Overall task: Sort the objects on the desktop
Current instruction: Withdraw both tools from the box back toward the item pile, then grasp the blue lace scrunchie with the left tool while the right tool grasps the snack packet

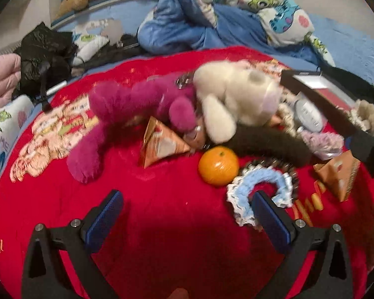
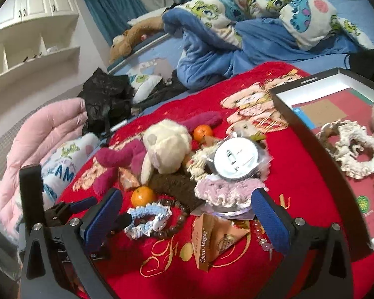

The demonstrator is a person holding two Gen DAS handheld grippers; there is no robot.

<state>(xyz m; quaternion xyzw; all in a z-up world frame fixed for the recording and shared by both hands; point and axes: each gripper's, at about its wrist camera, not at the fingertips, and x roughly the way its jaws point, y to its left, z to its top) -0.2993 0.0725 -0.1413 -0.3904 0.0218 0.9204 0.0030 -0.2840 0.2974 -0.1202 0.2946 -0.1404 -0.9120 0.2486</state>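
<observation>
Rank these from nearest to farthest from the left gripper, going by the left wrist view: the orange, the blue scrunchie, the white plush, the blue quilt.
1. Blue scrunchie: touching the right finger of the left gripper.
2. Orange: just beyond the scrunchie, right of centre.
3. White plush: mid-blanket, behind the orange.
4. Blue quilt: on the bed, past the red blanket's far edge.

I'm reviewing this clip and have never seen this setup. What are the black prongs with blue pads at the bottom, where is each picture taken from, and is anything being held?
No robot here: a person carries a hand-held gripper in each hand, each with a fisheye camera looking along its jaws. One picture is from the left gripper, the other from the right gripper. Both stand open, holding nothing. On the red blanket lie a magenta plush, a cream plush, an orange, a blue scrunchie, and snack packets. A dark box already holds a cream scrunchie.
</observation>
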